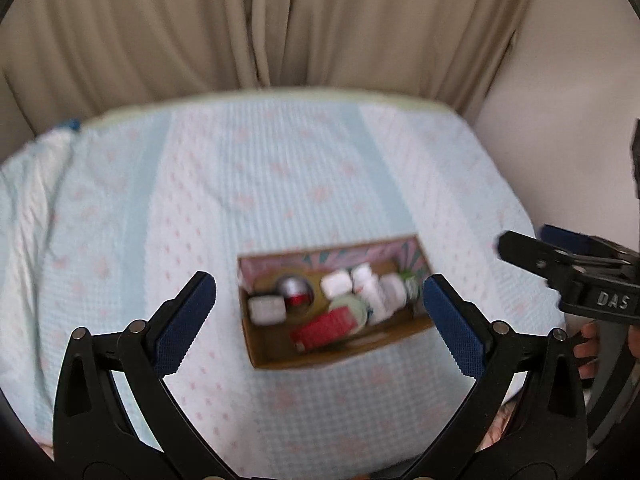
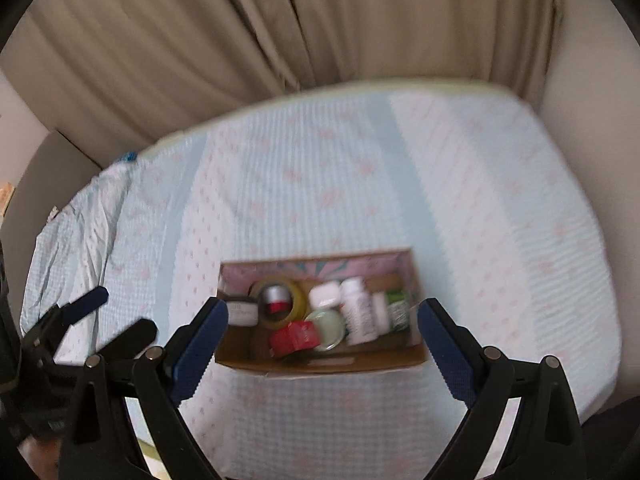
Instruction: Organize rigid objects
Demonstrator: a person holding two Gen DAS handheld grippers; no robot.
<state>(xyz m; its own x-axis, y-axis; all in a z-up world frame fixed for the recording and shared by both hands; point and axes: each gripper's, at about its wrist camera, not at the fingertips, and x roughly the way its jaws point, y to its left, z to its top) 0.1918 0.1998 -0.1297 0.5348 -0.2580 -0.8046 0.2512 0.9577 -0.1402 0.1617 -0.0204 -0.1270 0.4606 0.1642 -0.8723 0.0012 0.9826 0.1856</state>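
An open cardboard box [image 1: 340, 354] [image 2: 320, 362] sits on the bed and holds several small items. Among them are a red box [image 1: 326, 326] [image 2: 294, 336], a roll of yellow tape [image 2: 298, 300], a round silver thing [image 1: 294, 286], white bottles [image 1: 372, 292] [image 2: 360, 312] and a pale green lid [image 2: 328, 328]. My left gripper [image 1: 318, 300] is open and empty, held above the box's near side. My right gripper [image 2: 322, 316] is open and empty, also above the box. Each gripper shows in the other's view, the right one [image 1: 568, 264] and the left one [image 2: 80, 320].
The bed [image 1: 280, 168] [image 2: 360, 184] has a light blue cover with pink dots. Beige curtains [image 1: 280, 20] [image 2: 280, 20] hang behind it. A wall stands to the right of the bed. The cover is rumpled at the far left [image 1: 36, 200].
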